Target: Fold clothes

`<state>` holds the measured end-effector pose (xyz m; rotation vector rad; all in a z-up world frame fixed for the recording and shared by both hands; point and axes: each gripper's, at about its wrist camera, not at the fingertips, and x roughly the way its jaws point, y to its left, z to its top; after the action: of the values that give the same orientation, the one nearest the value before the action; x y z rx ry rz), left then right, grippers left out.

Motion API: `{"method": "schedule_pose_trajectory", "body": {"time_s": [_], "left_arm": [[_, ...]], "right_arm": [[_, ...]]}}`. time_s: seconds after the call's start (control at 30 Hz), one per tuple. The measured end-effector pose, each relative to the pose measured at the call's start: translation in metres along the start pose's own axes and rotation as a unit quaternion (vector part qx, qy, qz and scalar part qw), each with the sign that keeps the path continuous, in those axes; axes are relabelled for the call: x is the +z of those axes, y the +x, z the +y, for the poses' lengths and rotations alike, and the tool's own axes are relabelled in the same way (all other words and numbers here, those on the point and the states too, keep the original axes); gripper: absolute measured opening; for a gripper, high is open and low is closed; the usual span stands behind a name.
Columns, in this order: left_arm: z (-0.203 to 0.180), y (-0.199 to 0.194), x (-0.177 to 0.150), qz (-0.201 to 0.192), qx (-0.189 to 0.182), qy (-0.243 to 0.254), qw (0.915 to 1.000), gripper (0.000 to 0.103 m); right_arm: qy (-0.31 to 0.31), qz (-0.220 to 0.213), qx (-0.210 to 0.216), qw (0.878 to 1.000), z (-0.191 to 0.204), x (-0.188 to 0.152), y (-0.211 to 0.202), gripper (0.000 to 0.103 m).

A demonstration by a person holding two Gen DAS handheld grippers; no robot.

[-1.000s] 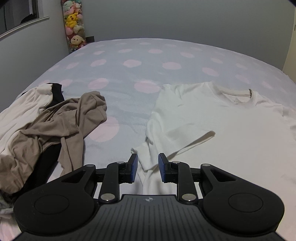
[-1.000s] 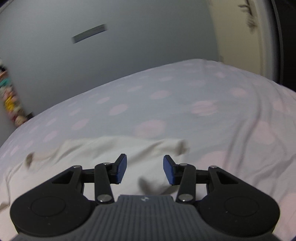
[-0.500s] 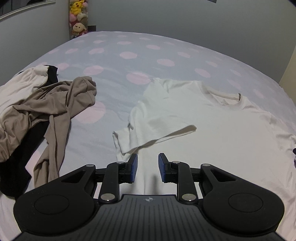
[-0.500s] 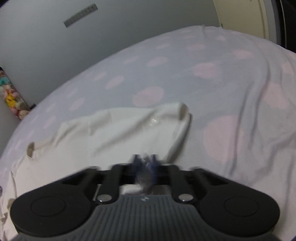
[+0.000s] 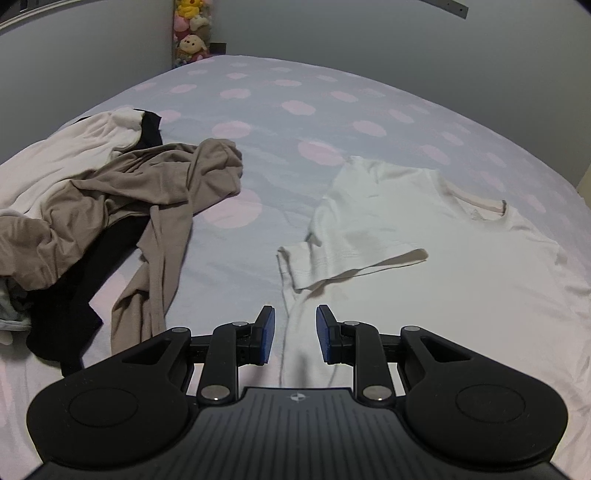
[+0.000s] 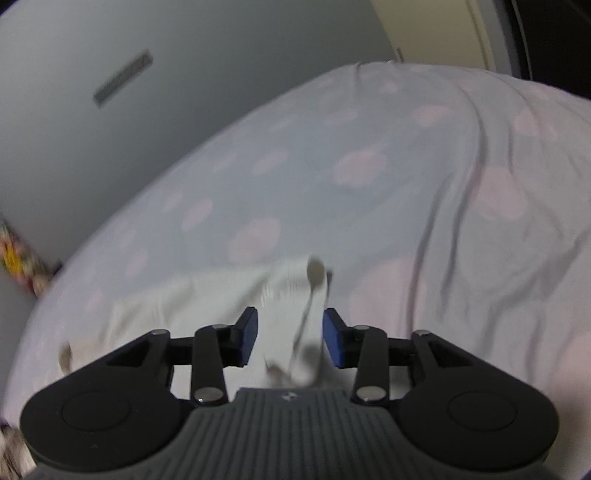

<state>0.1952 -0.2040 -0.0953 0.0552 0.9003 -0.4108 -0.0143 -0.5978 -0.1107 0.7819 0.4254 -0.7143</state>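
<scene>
A white T-shirt lies flat on the spotted bed, collar toward the far right. Its near sleeve is folded in over the chest. My left gripper hovers open just above the shirt's side edge, with nothing pinched between its blue pads. In the right wrist view, which is blurred, the shirt's other sleeve is bunched up between the jaws of my right gripper. Those jaws are opening, and the pads stand apart from the cloth.
A heap of unfolded clothes, beige, white and black, lies on the left of the bed. Plush toys hang in the far corner by the grey wall. Wrinkled sheet runs to the right of the shirt.
My left gripper drew back from the folded sleeve, its jaws unchanged. My right gripper closed at the other sleeve half a second ago and has opened again, with the sleeve now bunched between its jaws.
</scene>
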Motion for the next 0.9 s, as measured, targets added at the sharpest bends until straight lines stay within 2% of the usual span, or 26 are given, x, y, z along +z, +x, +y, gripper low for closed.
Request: {"method": "schedule_pose_trajectory", "body": {"time_s": [0.1,0.17,0.23,0.3,0.37,0.4,0.43,0.57,0.67,0.8,0.9], "left_arm": [[-0.002,0.003,0.004,0.001,0.004,-0.002,1.0000,0.023],[-0.005,0.004,0.005,0.002,0.005,0.002,1.0000,0.023],[-0.008,0.007,0.005,0.005,0.007,0.009,0.9999,0.023],[-0.010,0.011,0.005,0.009,0.013,0.015,0.9998,0.026],[-0.012,0.015,0.005,0.013,0.013,0.015,0.9997,0.026],[-0.013,0.017,0.005,0.014,0.012,0.015,0.9997,0.026],[-0.015,0.018,0.005,0.015,0.010,0.015,0.9997,0.026],[-0.021,0.023,0.005,0.015,0.003,0.017,0.9997,0.026],[-0.025,0.025,0.003,0.015,-0.004,0.017,0.9997,0.026],[-0.024,0.022,-0.001,0.014,-0.011,0.010,0.9998,0.026],[-0.018,0.018,-0.003,0.013,-0.011,-0.001,0.9999,0.026]], "right_arm": [[-0.003,0.000,-0.003,1.000,-0.003,0.006,0.017,0.042],[-0.013,-0.008,-0.020,1.000,-0.006,0.014,0.028,0.045],[-0.005,-0.010,-0.020,1.000,-0.013,0.020,0.039,0.053],[0.005,-0.005,-0.015,1.000,-0.018,0.020,0.050,0.053],[0.000,-0.010,-0.006,1.000,-0.018,0.019,0.056,0.041],[-0.007,-0.012,-0.005,1.000,-0.016,0.018,0.059,0.017],[-0.016,-0.010,-0.003,1.000,-0.013,0.018,0.061,0.006],[-0.032,-0.019,0.020,0.999,0.004,0.017,0.055,0.005],[-0.053,-0.028,0.057,0.997,0.031,0.016,0.041,0.005],[-0.094,-0.039,0.108,0.989,0.073,0.002,0.022,0.005],[-0.116,-0.031,0.146,0.982,0.097,-0.013,0.023,0.005]]}}
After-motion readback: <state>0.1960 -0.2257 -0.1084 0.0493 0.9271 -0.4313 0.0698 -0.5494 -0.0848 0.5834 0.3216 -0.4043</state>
